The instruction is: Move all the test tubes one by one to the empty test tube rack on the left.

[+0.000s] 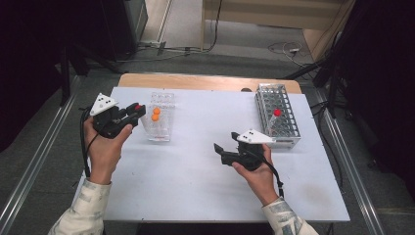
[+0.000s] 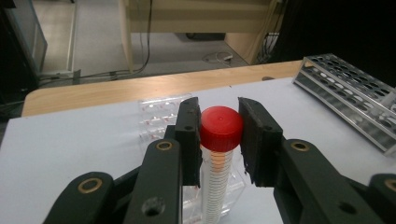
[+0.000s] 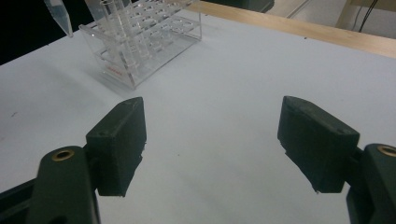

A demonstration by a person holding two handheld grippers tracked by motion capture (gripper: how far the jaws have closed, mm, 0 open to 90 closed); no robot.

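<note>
Left gripper jaws clamping red-capped tube cap

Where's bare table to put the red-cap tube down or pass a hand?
Widest bare patch: table middle and near edge, between the clear rack and metal rack. Right gripper sits open at its right side. Crowded at far left, where the left gripper grips the red-cap tube beside the clear rack.

Bare tabletop between clear rack and metal rack
</note>
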